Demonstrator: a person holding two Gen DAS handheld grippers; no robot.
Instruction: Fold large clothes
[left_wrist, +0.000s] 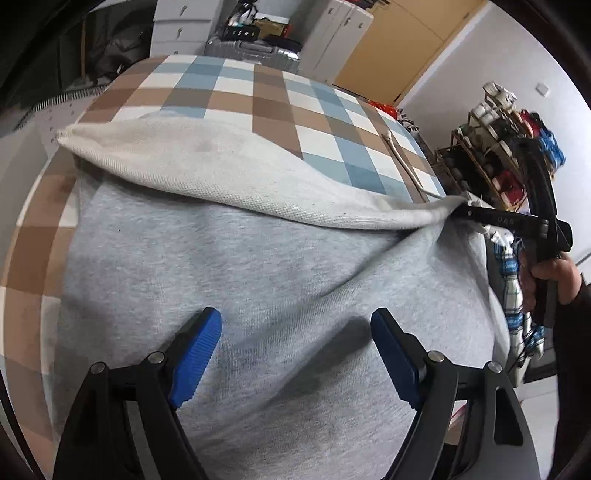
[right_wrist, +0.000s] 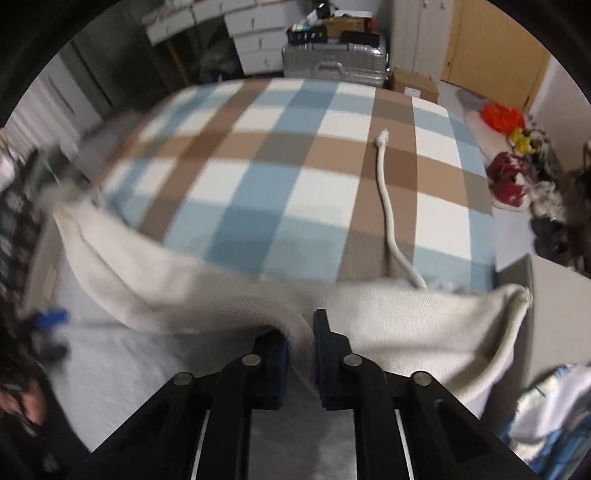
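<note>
Checked fabric in brown, blue and white covers the bed (left_wrist: 258, 92), which carries everything under inspection. Across its near half lies the grey sweatshirt (left_wrist: 258, 280), spread flat with its outer face up; its cream fleece lining (left_wrist: 207, 173) shows where the far edge is turned back and lifted in a long band.

The left wrist view alone shows the garment's full grey body and the left tool (left_wrist: 295, 332), which hovers just above the cloth with its blue pads spread wide apart and nothing between them. It also shows the right tool (left_wrist: 469, 214) from outside, at the garment's right end, held by a hand (left_wrist: 546, 273).

The right wrist view alone confirms the grip: the right tool (right_wrist: 300, 339) is clenched on a pinch of the cream lining (right_wrist: 406, 317), cloth bunched between its jaws. That view is blurred toward its left side, where the left tool's blue pads (right_wrist: 51, 319) appear only as a smear.

A white drawstring cord (right_wrist: 388, 206) runs from the lifted edge out across the bed cover; it is seen more plainly in the right view. A silver suitcase (right_wrist: 332, 66) stands beyond the bed.
</note>
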